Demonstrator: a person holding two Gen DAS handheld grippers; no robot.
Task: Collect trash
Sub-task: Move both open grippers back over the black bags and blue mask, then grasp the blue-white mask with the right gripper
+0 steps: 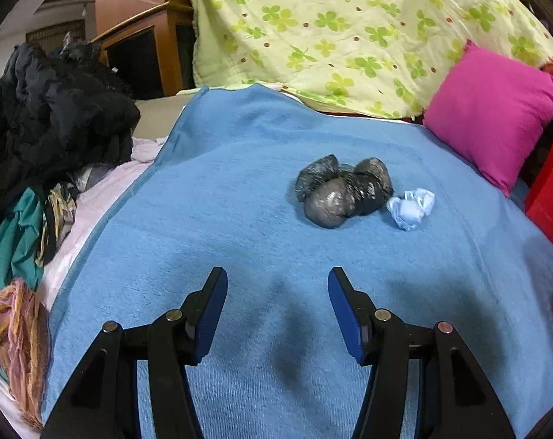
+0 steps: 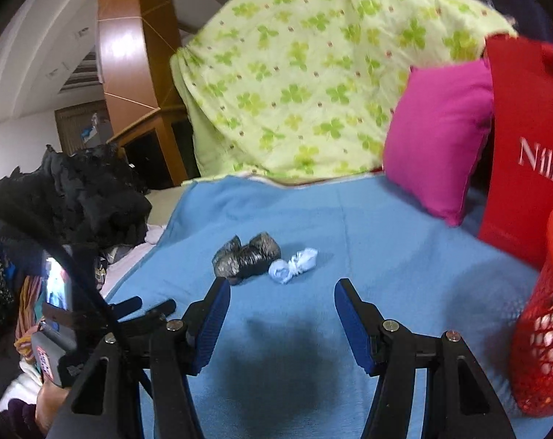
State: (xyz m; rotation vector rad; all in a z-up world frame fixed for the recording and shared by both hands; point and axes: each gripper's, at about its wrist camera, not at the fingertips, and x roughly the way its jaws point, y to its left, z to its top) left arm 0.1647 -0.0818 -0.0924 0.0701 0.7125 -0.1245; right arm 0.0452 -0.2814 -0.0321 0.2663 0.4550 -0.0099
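Left wrist: crinkled dark plastic wads (image 1: 344, 190), fuzzy blue blanket (image 1: 221, 183) (terry-like)

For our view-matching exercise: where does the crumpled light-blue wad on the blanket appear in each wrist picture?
Left wrist view: light-blue wad lies right of centre, touching the dark plastic bundles' right side.
Right wrist view: it lies at centre, again just right of them.
Shared landmark: the pink pillow, upper right in both.

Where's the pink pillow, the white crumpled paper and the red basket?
pink pillow (image 1: 492, 117), left wrist view, middle of its front.
white crumpled paper (image 1: 411, 207), left wrist view, its centre.
red basket (image 2: 543, 358), right wrist view, mesh wall.
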